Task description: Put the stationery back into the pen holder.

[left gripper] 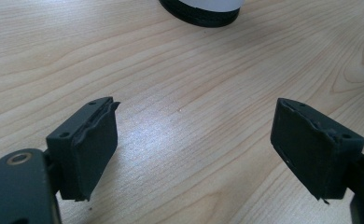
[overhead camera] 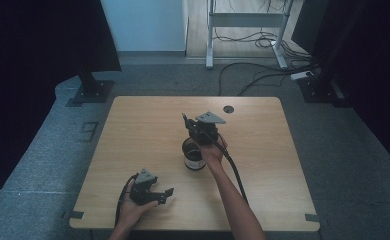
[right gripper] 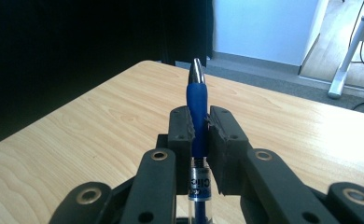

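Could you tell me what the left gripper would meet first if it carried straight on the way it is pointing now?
Probably the dark cup. The left gripper, jaws open with nothing between them, looks along bare table toward the cup's base at the top of its view. If it tilts downward, the wood could come first; depth is hard to judge.

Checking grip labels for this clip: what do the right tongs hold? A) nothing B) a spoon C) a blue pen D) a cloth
C: in the right gripper view the right tongs are shut on a blue pen, its metal tip pointing up.

Blue pen (right gripper: 197, 100) with silver tip, upright, above dark cup (overhead camera: 193, 156)
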`<state>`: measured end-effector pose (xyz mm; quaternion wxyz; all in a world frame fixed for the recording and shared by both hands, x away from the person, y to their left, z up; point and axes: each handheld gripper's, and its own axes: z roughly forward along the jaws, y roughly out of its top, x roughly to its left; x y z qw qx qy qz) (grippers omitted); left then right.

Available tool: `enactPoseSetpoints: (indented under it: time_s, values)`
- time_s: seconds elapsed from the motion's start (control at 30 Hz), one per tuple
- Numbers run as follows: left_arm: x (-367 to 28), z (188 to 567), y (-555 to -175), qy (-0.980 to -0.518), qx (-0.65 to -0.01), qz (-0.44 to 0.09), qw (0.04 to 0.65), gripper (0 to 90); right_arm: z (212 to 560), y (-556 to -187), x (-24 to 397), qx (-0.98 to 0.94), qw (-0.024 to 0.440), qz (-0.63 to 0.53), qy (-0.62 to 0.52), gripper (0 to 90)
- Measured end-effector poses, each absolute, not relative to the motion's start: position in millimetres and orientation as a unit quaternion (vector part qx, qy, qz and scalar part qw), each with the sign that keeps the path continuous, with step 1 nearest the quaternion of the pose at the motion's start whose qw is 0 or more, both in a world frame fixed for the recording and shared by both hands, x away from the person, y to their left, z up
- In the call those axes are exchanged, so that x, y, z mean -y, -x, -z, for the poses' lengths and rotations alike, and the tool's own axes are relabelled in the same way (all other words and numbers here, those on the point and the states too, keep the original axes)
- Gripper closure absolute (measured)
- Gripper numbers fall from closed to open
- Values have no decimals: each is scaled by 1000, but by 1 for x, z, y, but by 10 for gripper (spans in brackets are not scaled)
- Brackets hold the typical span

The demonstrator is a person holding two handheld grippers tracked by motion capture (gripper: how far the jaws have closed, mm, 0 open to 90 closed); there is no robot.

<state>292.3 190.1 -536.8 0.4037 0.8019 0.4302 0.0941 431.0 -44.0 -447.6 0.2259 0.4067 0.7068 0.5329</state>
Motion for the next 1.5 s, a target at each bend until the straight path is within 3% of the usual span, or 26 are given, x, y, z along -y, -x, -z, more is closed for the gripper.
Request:
enactPoseSetpoints:
  time_s: [1.2, 1.5]
  values:
    - [-184, 542, -292, -812, -423, -88, 392, 154, 485, -404, 54, -730, 242, -501, -397, 769]
    - [-184, 543, -292, -813, -423, -88, 391, 155, 483, -401, 57, -735, 245, -498, -389, 670]
